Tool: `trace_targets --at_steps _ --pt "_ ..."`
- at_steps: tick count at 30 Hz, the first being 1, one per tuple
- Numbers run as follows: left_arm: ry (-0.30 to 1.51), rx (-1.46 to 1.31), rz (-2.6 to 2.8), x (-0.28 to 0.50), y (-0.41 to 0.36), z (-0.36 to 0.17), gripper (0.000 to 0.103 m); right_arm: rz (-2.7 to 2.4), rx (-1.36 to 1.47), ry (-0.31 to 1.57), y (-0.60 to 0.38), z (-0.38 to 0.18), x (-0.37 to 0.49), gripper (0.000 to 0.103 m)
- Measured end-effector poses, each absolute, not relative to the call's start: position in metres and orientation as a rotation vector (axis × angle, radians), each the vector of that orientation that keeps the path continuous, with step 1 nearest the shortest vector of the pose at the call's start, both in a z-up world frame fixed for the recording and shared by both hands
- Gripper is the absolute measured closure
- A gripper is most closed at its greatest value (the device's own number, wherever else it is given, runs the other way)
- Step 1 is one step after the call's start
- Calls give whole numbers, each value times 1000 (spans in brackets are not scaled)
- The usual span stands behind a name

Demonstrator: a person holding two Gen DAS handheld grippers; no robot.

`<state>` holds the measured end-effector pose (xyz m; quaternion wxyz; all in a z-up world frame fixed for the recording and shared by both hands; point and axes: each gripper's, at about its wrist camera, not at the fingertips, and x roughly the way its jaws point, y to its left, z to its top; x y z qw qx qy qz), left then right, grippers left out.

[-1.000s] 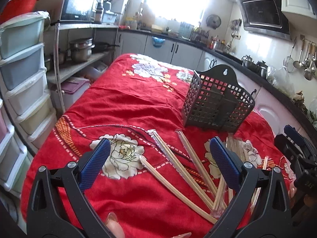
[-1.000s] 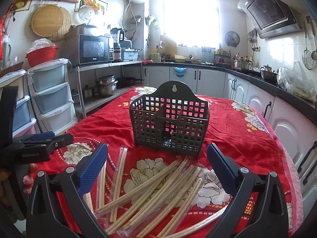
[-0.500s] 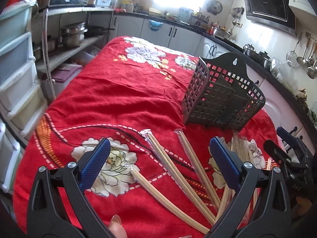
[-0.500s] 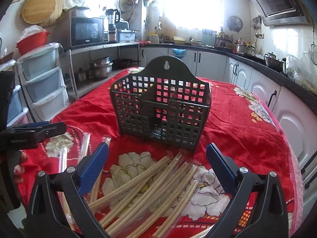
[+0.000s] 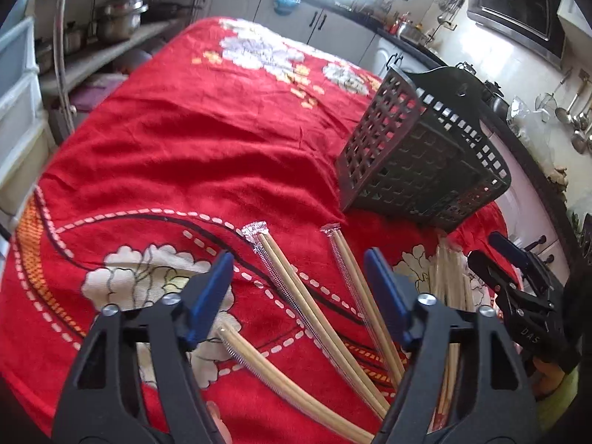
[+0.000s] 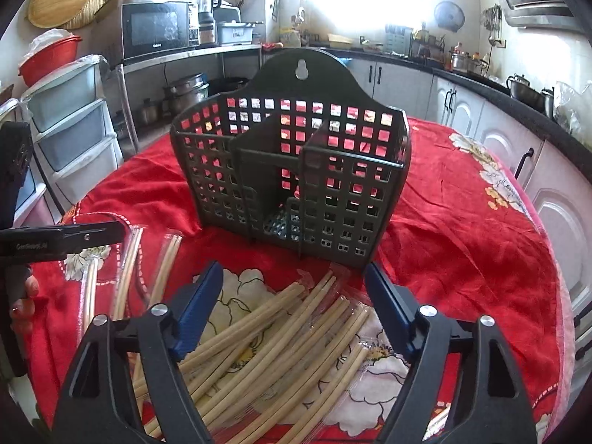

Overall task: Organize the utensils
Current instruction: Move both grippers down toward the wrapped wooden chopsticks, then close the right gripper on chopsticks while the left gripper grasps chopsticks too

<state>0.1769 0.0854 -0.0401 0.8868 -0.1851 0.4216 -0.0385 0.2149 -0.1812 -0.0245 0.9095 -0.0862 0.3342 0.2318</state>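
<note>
A dark grid utensil basket (image 6: pixel 292 170) with three compartments stands upright on the red flowered cloth; it also shows in the left wrist view (image 5: pixel 421 155). Wrapped pairs of wooden chopsticks (image 5: pixel 307 303) lie below my left gripper (image 5: pixel 299 296), which is open and empty just above them. A pile of wrapped chopsticks (image 6: pixel 281 336) lies under my right gripper (image 6: pixel 294 307), which is open and empty, close in front of the basket. The right gripper also shows at the right of the left wrist view (image 5: pixel 518 281), and the left gripper at the left of the right wrist view (image 6: pixel 59 240).
The table (image 5: pixel 207 137) has a red cloth. Plastic drawers (image 6: pixel 70 122) and a metal shelf with pots (image 6: pixel 185 92) stand to its left. Kitchen counters and cabinets (image 6: pixel 481 111) run along the back and right.
Both grippers have moved forward and down toward the chopsticks. The basket looms larger in both views. Nothing was taken hold of.
</note>
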Motion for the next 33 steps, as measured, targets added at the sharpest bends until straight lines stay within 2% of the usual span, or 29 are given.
trace_targets --at_steps 2,6,14,17,19,21,24,30,33 --pt "906 -405 -81 183 88 -47 45 486 -178 705 -180 -27 220 32" --pt "955 -437 -84 192 92 -57 46 504 -193 749 -176 -36 231 45" --pt "978 -457 -75 208 98 -61 50 518 -237 791 -169 -49 244 64" --pt "985 -450 -62 214 101 -61 59 517 -239 805 -169 -52 249 74" --pt "986 -444 -58 216 101 -62 64 517 -236 818 -169 -55 252 77" --pt "988 -433 -47 218 101 -62 68 520 -237 825 -170 -57 253 87" --pt "990 -410 -29 218 101 -62 76 524 -237 824 -170 -58 252 95" --pt "983 -371 4 216 101 -62 96 530 -223 802 -173 -53 249 98" --pt "967 -374 -11 213 100 -58 98 538 -204 790 -177 -47 247 98"
